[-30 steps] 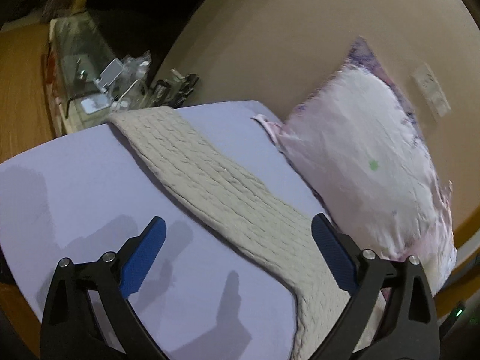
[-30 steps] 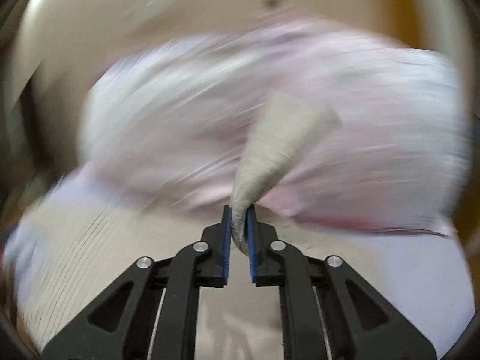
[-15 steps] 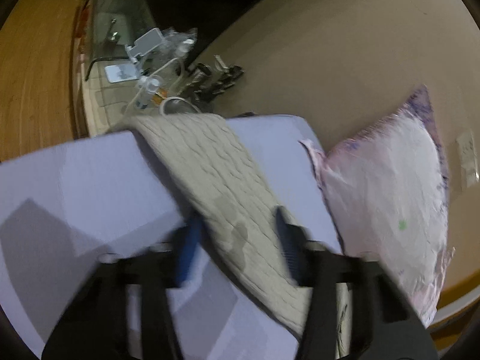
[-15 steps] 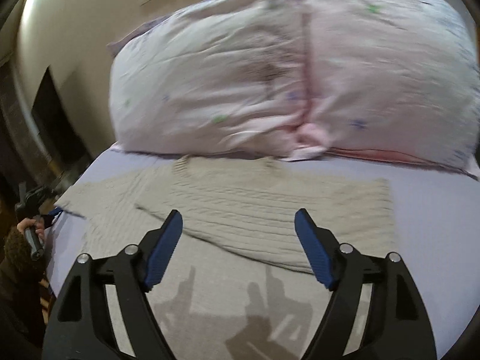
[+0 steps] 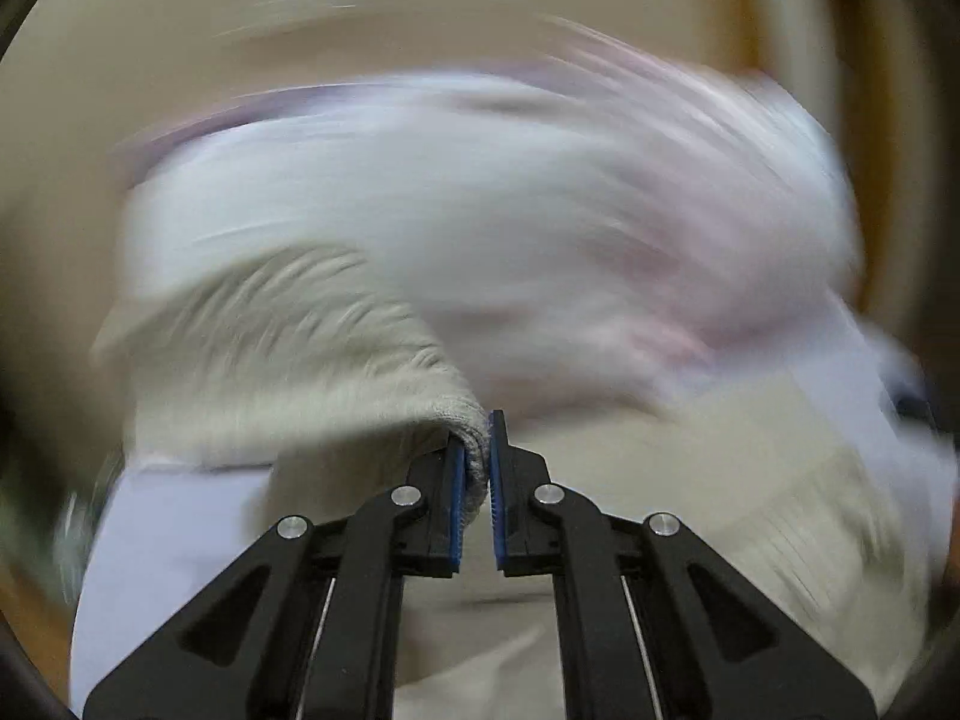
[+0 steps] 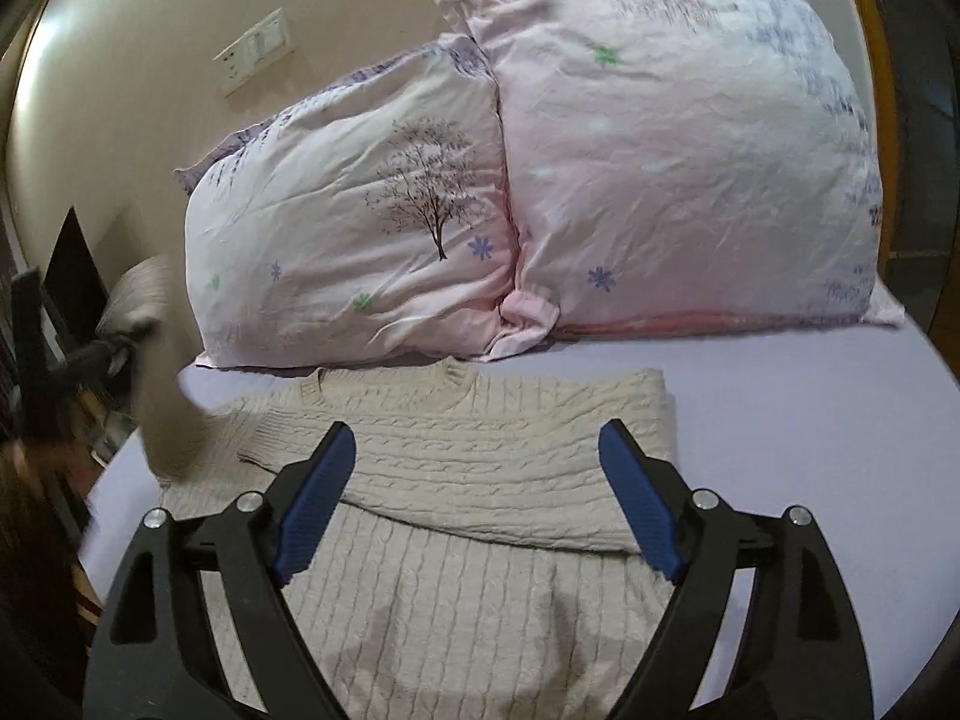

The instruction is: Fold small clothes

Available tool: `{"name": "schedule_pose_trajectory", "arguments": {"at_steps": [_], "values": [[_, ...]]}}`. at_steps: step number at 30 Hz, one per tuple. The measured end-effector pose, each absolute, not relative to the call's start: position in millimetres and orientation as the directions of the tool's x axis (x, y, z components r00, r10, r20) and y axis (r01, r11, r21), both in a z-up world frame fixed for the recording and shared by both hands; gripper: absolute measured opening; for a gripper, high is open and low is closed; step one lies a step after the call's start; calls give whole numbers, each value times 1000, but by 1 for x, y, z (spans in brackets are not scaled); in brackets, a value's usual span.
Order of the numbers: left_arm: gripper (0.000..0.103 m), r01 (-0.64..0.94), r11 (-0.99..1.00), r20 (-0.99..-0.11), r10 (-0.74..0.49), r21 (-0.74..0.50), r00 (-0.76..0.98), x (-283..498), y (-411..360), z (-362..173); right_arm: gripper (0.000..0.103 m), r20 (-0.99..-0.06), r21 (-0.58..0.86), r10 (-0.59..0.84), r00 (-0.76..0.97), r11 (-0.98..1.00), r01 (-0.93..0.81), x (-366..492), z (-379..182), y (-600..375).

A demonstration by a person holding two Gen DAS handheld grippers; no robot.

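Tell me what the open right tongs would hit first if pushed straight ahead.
Most likely the sweater: the right tongs hang open over its folded part, pointing across it toward the pillows. Depth is unclear; held level, they might reach the pillows instead.

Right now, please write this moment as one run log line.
left gripper: shut on sweater sleeve, lifted | right gripper: open, above cable-knit sweater | right sleeve folded across chest | pillows behind

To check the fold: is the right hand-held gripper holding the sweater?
No, the right hand-held gripper is open above the sweater.
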State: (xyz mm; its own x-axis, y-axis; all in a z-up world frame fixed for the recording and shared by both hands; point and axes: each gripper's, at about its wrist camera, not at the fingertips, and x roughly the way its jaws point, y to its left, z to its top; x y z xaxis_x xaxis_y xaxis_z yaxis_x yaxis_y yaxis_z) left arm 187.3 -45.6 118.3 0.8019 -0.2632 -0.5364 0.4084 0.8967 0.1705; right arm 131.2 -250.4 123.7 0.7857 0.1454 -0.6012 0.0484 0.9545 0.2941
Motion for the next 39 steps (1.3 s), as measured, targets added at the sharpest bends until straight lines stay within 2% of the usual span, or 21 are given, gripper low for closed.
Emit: {"name": "schedule_pose_trajectory", "arguments": {"at_steps": [3, 5, 6, 7, 8, 9, 10, 13, 17, 18, 19, 20, 22, 24, 27, 28, 29, 33, 35, 37, 39], "values": [[7, 592, 739, -645, -288, 321, 708, 162, -144, 55, 83, -645, 327, 157, 748, 941, 84, 137, 110, -261], [7, 628, 710, -659, -309, 319, 685, 143, -152, 39, 83, -658, 373, 172, 733, 920, 118, 135, 104, -278], [9, 630, 721, -658, -328, 290, 678, 138, -144, 41, 83, -661, 384, 173, 730, 914, 131, 135, 102, -284], [15, 624, 742, -653, -348, 247, 672, 132, -130, 46, 80, -664, 390, 171, 728, 910, 142, 136, 101, -289], [22, 600, 778, -639, -367, 187, 676, 126, -106, 55, 73, -673, 403, 173, 720, 901, 160, 139, 98, -295], [42, 569, 810, -623, -373, 143, 688, 121, -84, 62, 70, -679, 421, 182, 711, 890, 175, 142, 95, -300], [56, 540, 834, -610, -370, 114, 700, 119, -66, 66, 64, -686, 448, 198, 700, 873, 192, 147, 90, -304], [61, 408, 913, -599, -325, 2, 732, 106, 0, 74, 53, -717, 528, 251, 650, 805, 272, 164, 68, -314], [69, 263, 953, -635, -298, -152, 713, 95, 74, 60, 52, -763, 531, 251, 596, 769, 356, 179, 44, -314], [72, 230, 954, -649, -299, -192, 699, 91, 91, 54, 48, -770, 529, 252, 586, 766, 366, 184, 39, -312], [73, 213, 950, -657, -312, -228, 686, 88, 103, 48, 21, -765, 534, 262, 589, 769, 352, 192, 34, -309], [73, 199, 944, -664, -328, -264, 673, 86, 112, 43, 9, -752, 538, 260, 606, 774, 335, 196, 35, -308], [74, 183, 927, -673, -365, -327, 644, 82, 124, 32, 9, -706, 544, 210, 677, 772, 328, 196, 48, -312], [75, 183, 909, -674, -403, -375, 619, 79, 126, 25, 9, -708, 549, 202, 677, 760, 348, 189, 53, -316], [75, 202, 897, -682, -431, -392, 591, 67, 122, 15, 33, -750, 509, 195, 632, 780, 363, 163, 53, -314], [76, 210, 894, -680, -440, -397, 587, 64, 122, 13, 46, -759, 493, 189, 623, 792, 360, 148, 54, -313], [76, 218, 892, -673, -443, -395, 592, 60, 122, 12, 50, -768, 474, 183, 614, 806, 354, 127, 54, -311], [75, 258, 839, -627, -533, -480, 568, 39, 130, 10, 48, -812, 424, 171, 558, 830, 363, 48, 44, -312], [70, 277, 812, -606, -572, -513, 553, 27, 132, 8, 38, -812, 460, 234, 534, 820, 340, 18, 34, -309], [50, 285, 795, -601, -596, -536, 532, 18, 130, 5, 32, -768, 547, 339, 543, 789, 280, -16, 30, -301], [36, 283, 769, -592, -628, -574, 506, 9, 130, 0, 31, -727, 617, 426, 539, 750, 239, -40, 24, -294]]}}
